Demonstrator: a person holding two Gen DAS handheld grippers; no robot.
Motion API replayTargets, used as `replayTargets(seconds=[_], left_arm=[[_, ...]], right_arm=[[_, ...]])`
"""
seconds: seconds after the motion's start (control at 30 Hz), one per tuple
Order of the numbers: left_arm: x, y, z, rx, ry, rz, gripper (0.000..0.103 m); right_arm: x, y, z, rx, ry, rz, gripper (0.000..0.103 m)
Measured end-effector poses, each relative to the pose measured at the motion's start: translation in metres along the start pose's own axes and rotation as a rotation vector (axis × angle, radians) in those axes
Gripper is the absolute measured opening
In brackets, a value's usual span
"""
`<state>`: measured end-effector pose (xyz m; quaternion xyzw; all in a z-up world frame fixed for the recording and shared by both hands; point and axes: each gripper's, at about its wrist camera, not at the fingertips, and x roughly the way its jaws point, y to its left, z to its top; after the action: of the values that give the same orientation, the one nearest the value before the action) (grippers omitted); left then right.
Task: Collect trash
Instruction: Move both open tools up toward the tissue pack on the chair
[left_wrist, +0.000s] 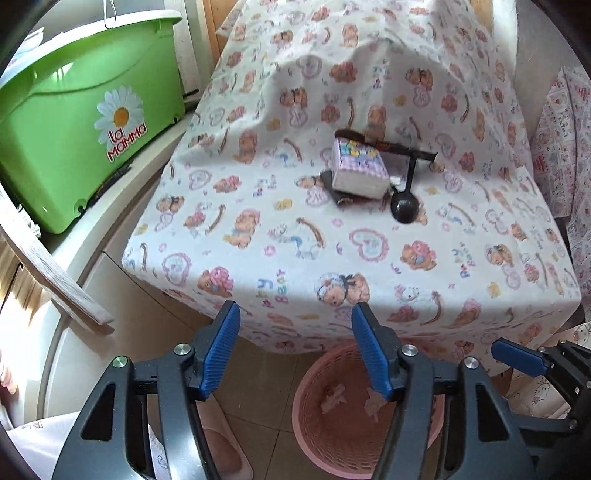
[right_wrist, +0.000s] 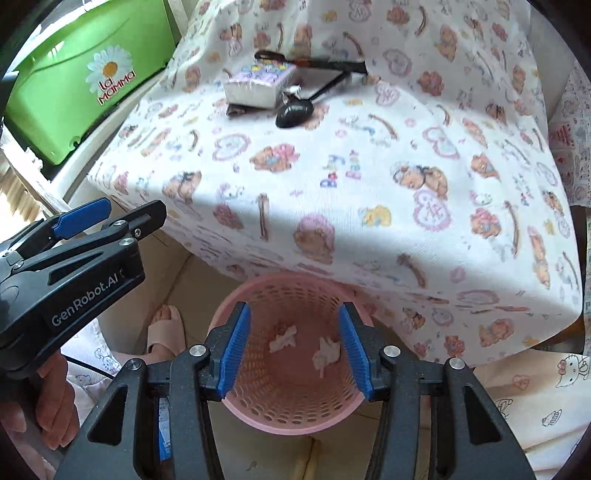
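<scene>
A pink perforated waste basket (right_wrist: 258, 410) stands on the floor below the table's front edge; it also shows in the left wrist view (left_wrist: 314, 435). Two crumpled paper scraps lie in it, one on the left (right_wrist: 282, 339) and one on the right (right_wrist: 326, 354). My right gripper (right_wrist: 293, 349) is open and empty, directly above the basket. My left gripper (left_wrist: 295, 354) is open and empty, above the basket's left side and the table's front edge. It shows in the right wrist view at the left (right_wrist: 96, 218).
The table is covered by a bear-print cloth (left_wrist: 332, 229). On it lie a tissue pack (left_wrist: 360, 170), a black spoon (left_wrist: 404, 208) and dark flat items. A green La Mamma bin (left_wrist: 81, 122) stands at the left. A slippered foot (right_wrist: 166, 332) is beside the basket.
</scene>
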<state>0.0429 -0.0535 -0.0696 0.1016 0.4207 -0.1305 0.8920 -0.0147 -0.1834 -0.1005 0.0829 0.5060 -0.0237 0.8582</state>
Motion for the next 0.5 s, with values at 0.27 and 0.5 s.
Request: replayTargets(seconds=[0.27,0.5], left_arm=[[-0.042,0.001,0.030,0.053,-0.121,-0.008,0.066],[-0.044,0.006,0.071,0.071,-0.157,0.000,0.074]], right_arm=[[-0.043,-0.007,0.015,-0.020,-0.136,-0.023,0.062],[-0.063,-0.022,0.040,-0.036,-0.168,0.003,0.065]])
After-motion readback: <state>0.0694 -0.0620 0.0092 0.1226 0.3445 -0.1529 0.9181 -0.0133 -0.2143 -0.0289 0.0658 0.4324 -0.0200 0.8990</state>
